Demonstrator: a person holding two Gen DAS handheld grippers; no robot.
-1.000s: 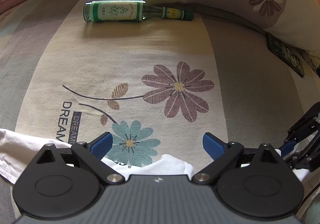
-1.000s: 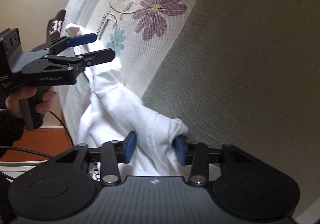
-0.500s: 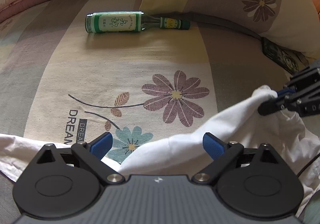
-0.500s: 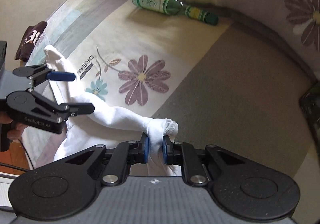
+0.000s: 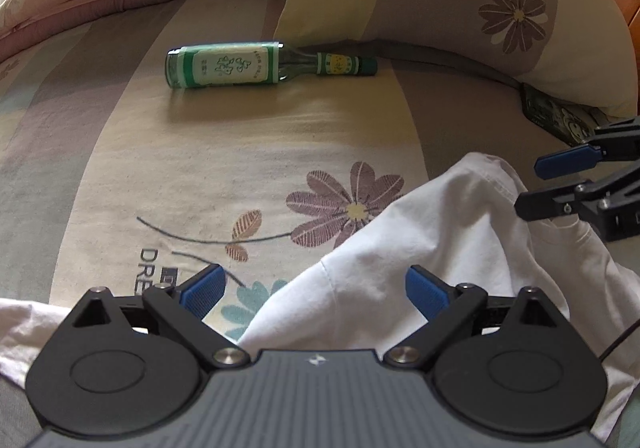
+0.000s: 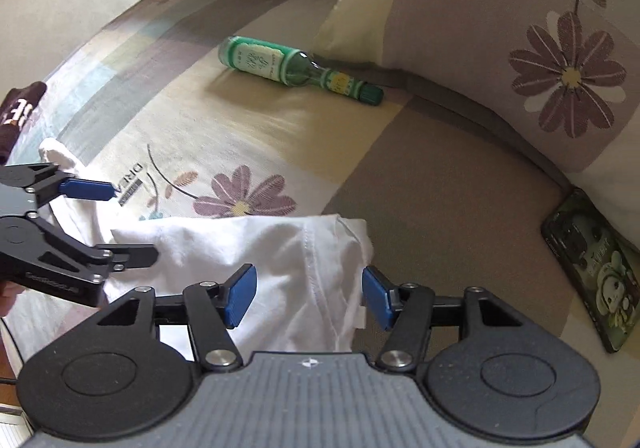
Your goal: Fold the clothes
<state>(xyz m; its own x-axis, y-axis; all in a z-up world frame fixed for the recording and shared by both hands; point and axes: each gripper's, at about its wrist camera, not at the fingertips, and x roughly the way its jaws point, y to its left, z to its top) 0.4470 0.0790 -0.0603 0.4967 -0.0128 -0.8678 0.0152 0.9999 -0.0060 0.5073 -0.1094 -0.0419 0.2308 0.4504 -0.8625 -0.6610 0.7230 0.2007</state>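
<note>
Both claws are spread, gripping nothing. The right claw [image 6: 309, 296] straddles the folded edge of the white shirt [image 6: 280, 260], which runs leftward to the left claw [image 5: 312, 294]. Beyond them a green bottle [image 5: 256, 65] lies sideways, neck pointing right; contents unclear.

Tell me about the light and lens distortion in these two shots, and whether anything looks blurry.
Left wrist view: daylight from behind casts the green bottle's shadow toward the camera; fisheye bows the bedsheet stripes; everything reads sharp. Right wrist view: same soft shadow, white shirt bright but seams still visible; the pillow curves at the rim.
</note>
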